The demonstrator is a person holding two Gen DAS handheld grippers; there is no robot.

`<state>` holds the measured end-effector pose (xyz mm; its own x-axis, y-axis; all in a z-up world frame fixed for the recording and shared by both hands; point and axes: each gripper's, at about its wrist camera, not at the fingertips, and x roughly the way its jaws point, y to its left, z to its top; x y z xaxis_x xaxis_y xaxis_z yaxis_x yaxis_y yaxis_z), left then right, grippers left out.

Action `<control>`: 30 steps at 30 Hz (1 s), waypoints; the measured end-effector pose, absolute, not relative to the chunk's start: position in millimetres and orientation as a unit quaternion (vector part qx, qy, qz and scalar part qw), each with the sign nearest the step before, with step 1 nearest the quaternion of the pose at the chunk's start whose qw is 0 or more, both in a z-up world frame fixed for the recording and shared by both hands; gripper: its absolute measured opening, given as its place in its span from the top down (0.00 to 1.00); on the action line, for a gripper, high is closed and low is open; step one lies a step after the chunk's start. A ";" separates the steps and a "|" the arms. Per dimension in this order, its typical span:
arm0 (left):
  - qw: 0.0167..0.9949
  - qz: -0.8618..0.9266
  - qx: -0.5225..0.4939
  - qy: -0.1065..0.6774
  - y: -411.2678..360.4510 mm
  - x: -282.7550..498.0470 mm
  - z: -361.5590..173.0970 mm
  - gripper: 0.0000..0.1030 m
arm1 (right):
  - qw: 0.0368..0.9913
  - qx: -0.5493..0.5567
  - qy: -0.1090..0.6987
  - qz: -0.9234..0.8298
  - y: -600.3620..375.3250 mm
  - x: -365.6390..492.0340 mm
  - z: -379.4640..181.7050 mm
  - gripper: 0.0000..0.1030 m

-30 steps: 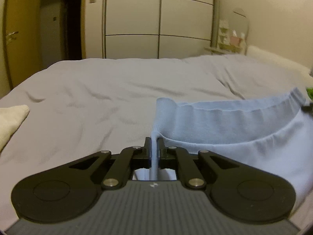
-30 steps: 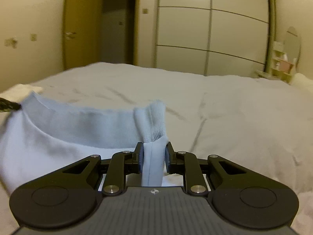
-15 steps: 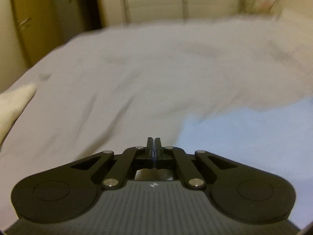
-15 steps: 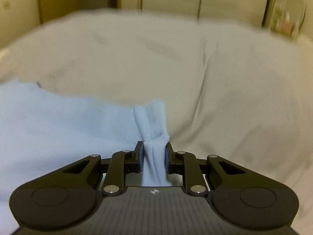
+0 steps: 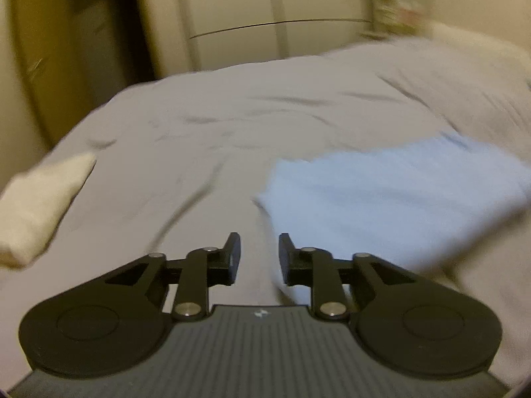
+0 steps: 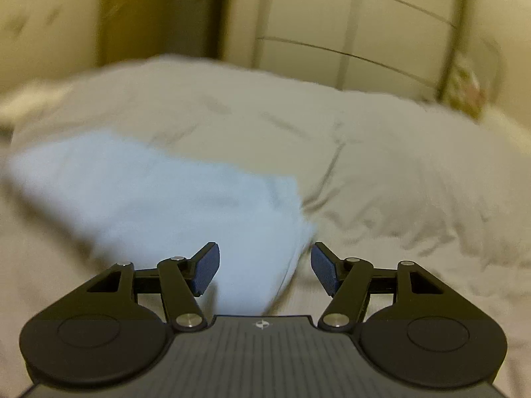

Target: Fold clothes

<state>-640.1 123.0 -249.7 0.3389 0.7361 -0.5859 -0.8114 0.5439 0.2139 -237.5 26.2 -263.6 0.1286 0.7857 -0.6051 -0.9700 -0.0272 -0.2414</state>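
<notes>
A bed (image 5: 232,126) fills both wrist views and carries everything. In the left wrist view, a folded garment (image 5: 398,192) lies flat on the bed's right half, and a second folded cloth (image 5: 39,205) lies at the bed's left edge, well apart from it. In the right wrist view the folded garment (image 6: 149,192) lies on the bed's left half. A wardrobe (image 5: 275,16) stands beyond the bed's far edge, with a doorway (image 5: 99,33) to its left.

No readable text, labels, brands or numbers anywhere; both views motion-blurred.
</notes>
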 end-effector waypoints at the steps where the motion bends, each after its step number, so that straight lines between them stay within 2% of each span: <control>1: 0.821 0.460 -0.037 0.335 106.5 -634.9 -252.4 0.72 | 0.672 -0.349 0.122 0.642 15.3 -252.0 -270.3 0.38; 6: 0.804 0.409 0.130 0.411 65.3 -588.8 -290.3 0.62 | 0.615 -0.496 -0.019 0.613 -3.2 -303.1 -308.6 0.33; 10: 0.758 0.392 0.255 0.454 62.7 -567.3 -326.4 0.59 | 0.582 -0.557 -0.118 0.581 4.4 -318.4 -330.0 0.33; 11: 0.748 0.390 0.275 0.461 64.7 -563.3 -333.3 0.62 | 0.577 -0.564 -0.133 0.576 8.5 -317.7 -333.6 0.35; 12: 0.743 0.383 0.290 0.466 66.8 -560.7 -338.6 0.74 | 0.573 -0.569 -0.146 0.571 13.7 -317.8 -337.2 0.37; 13: 0.741 0.374 0.299 0.471 68.7 -559.5 -342.2 0.79 | 0.567 -0.574 -0.155 0.570 20.0 -317.1 -340.9 0.49; 14: 0.740 0.364 0.307 0.474 70.4 -558.5 -345.5 0.83 | 0.557 -0.577 -0.157 0.575 26.4 -314.8 -344.7 0.69; 15: 0.740 0.355 0.315 0.476 72.7 -560.2 -347.7 0.85 | 0.549 -0.581 -0.161 0.579 30.7 -310.8 -347.9 0.83; 18: 0.747 0.328 0.321 0.480 81.0 -570.9 -348.8 0.86 | 0.527 -0.596 -0.185 0.578 36.3 -297.2 -354.6 0.90; 21: 0.753 0.310 0.313 0.489 87.9 -576.0 -358.2 0.86 | 0.529 -0.590 -0.153 0.591 40.0 -281.8 -355.0 0.91; 23: 0.749 0.317 0.316 0.487 85.5 -574.6 -368.9 0.86 | 0.520 -0.595 -0.134 0.598 34.5 -287.6 -370.3 0.84; 25: 0.755 0.331 0.297 0.482 83.1 -576.0 -367.0 0.86 | 0.531 -0.587 -0.116 0.601 31.8 -289.4 -373.1 0.84; 27: 0.765 0.344 0.261 0.479 83.1 -581.5 -353.9 0.79 | 0.549 -0.570 -0.085 0.606 31.3 -287.7 -364.8 0.79; 28: 0.772 0.354 0.227 0.477 87.9 -587.7 -343.0 0.78 | 0.558 -0.559 -0.056 0.611 31.8 -283.8 -353.4 0.73; 29: 0.778 0.367 0.188 0.474 94.3 -595.1 -330.6 0.75 | 0.570 -0.542 -0.025 0.617 31.3 -278.6 -340.9 0.60; 30: 0.784 0.379 0.156 0.467 98.5 -602.3 -319.1 0.75 | 0.587 -0.517 0.008 0.623 29.4 -271.9 -327.3 0.58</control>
